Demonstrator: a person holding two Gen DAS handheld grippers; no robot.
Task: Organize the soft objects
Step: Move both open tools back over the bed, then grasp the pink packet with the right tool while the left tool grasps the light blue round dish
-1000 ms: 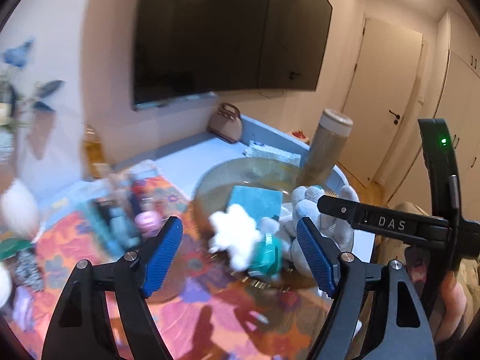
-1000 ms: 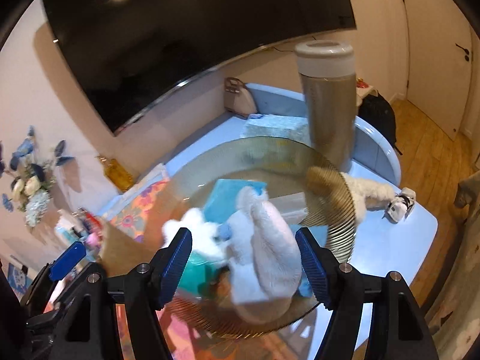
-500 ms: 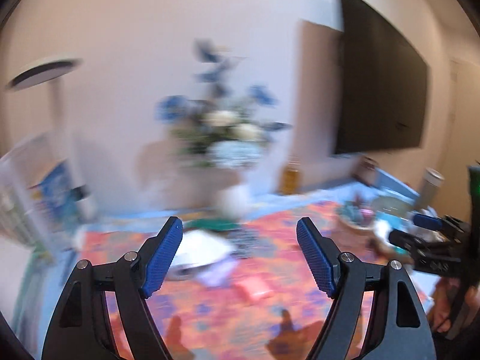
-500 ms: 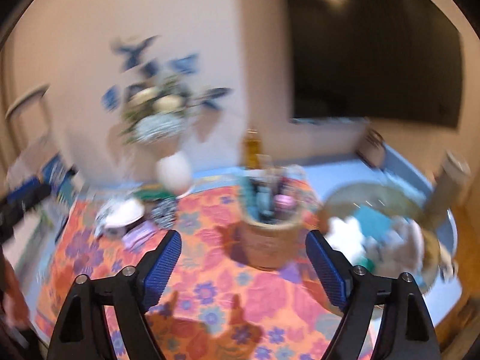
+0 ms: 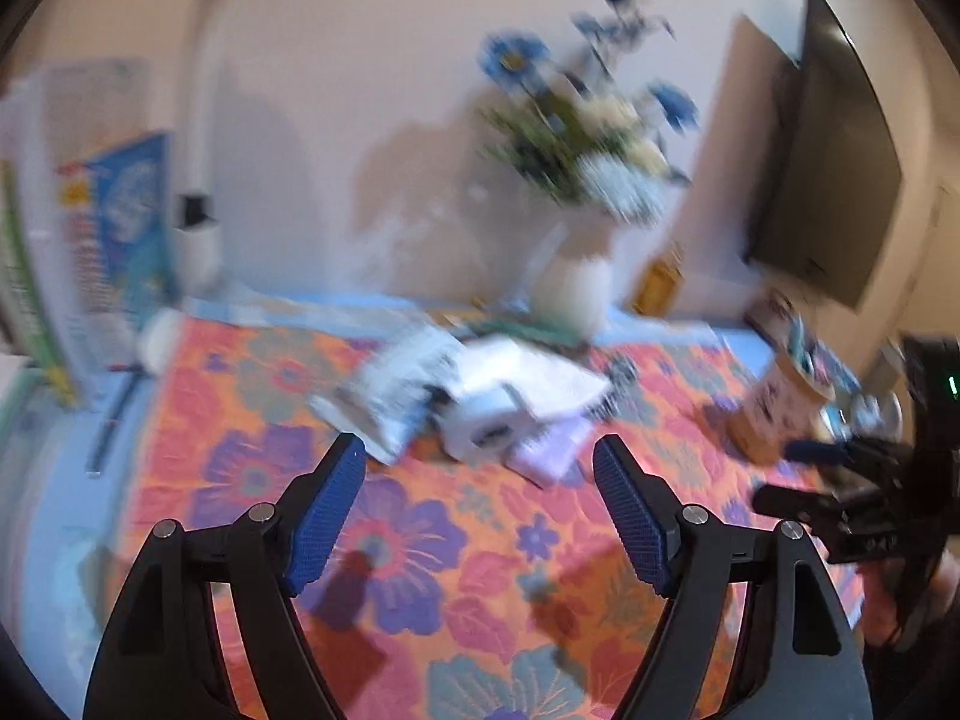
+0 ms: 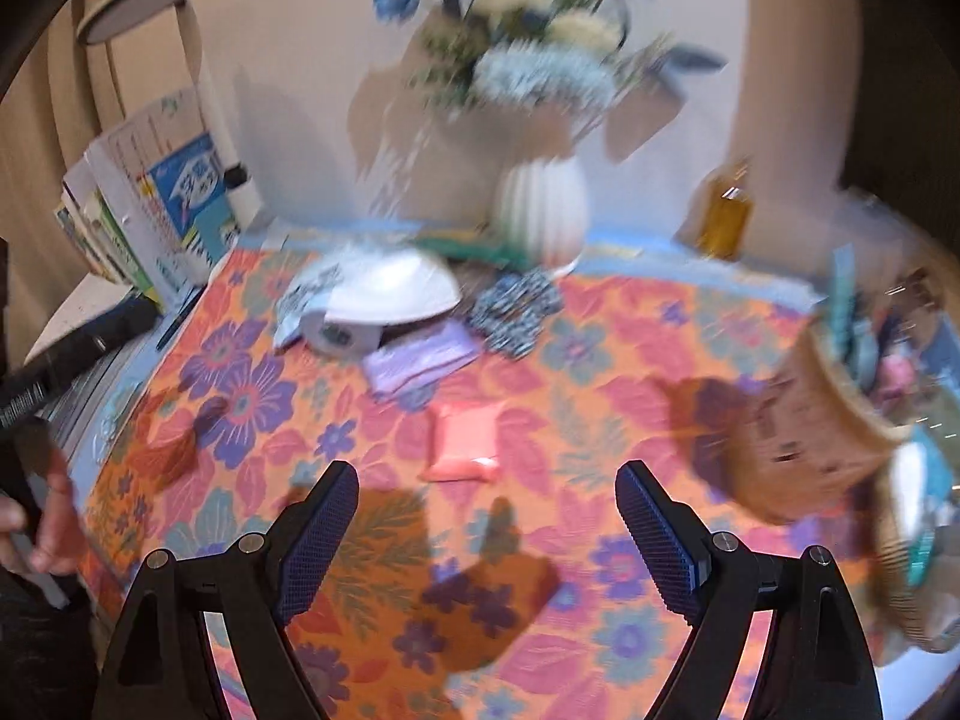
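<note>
jaws wide and empty on left gripper (image 5: 480, 513) and right gripper (image 6: 487, 531), above floral cloth (image 6: 600, 396)

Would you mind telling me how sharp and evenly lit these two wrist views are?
Left wrist: motion blur smears the flowers and white vase; the left gripper stays crisp. Right wrist: the basket is streaked, gripper shadows darken the tablecloth, fisheye bends the edges.

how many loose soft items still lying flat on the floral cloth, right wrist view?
3 clear: pink pouch nearest the open right gripper; lilac packet behind it; patterned blue-white fabric near the vase. The white pile is too blurred to count.
</note>
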